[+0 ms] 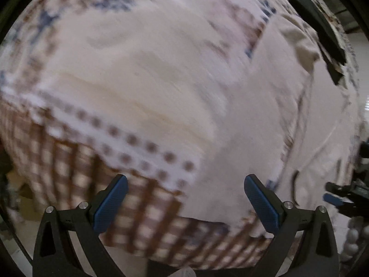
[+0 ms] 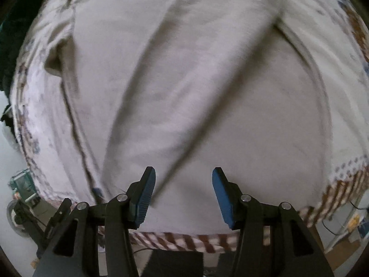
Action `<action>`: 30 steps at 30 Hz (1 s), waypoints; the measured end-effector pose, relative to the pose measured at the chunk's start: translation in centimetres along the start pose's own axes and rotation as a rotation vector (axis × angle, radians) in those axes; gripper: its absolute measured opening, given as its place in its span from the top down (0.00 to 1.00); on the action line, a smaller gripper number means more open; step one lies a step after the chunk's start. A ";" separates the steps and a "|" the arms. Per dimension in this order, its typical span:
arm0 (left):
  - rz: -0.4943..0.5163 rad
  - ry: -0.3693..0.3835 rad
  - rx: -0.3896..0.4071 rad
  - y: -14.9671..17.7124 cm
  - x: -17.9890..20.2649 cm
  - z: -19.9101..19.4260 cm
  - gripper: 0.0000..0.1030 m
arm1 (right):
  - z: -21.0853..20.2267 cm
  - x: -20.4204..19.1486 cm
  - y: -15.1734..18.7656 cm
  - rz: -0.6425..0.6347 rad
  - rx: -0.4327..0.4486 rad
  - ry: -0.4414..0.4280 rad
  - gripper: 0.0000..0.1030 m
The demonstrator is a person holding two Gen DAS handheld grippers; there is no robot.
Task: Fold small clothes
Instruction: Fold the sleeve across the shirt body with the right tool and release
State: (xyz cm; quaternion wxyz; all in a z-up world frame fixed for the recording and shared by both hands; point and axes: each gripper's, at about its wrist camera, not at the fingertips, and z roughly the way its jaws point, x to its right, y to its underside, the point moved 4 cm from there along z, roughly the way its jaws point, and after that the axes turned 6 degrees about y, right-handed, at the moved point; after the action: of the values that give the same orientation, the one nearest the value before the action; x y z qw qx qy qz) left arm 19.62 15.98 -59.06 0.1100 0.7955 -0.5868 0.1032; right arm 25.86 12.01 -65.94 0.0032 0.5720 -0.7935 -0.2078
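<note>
A pale pinkish-grey garment lies spread on a table with a patterned cloth, with a long diagonal fold across its middle. It also shows in the left wrist view, blurred by motion. My right gripper is open and empty just above the garment's near edge. My left gripper is wide open and empty above the garment's left edge and the tablecloth. The right gripper shows at the right edge of the left wrist view.
The tablecloth has a brown checked border with dotted trim and blue flower prints. A dark garment lies at the far side of the table. Cluttered floor shows past the table's near edge.
</note>
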 end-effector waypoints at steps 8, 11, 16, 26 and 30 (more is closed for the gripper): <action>-0.013 -0.024 0.118 1.1 1.1 -0.3 0.97 | -1.9 6.7 -0.2 0.052 0.023 0.082 0.48; 0.047 -0.028 0.204 1.9 3.0 -3.3 0.97 | -2.6 8.5 -0.2 0.024 0.026 0.084 0.48; 0.240 -0.087 0.308 3.5 8.7 -8.2 0.97 | -4.9 12.9 0.7 0.000 0.017 0.046 0.48; 0.585 0.158 0.110 11.6 29.1 -0.6 0.97 | -9.0 25.5 1.9 0.045 0.039 0.066 0.48; 0.615 0.158 0.032 13.3 32.3 3.8 0.93 | -11.7 35.1 1.6 0.083 0.029 0.073 0.48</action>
State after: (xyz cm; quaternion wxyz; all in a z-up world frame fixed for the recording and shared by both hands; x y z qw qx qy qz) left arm 16.45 -18.41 -52.48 0.1062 0.5720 -0.7878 0.2023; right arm 15.14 -23.27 -62.86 0.0321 0.5456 -0.8189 -0.1749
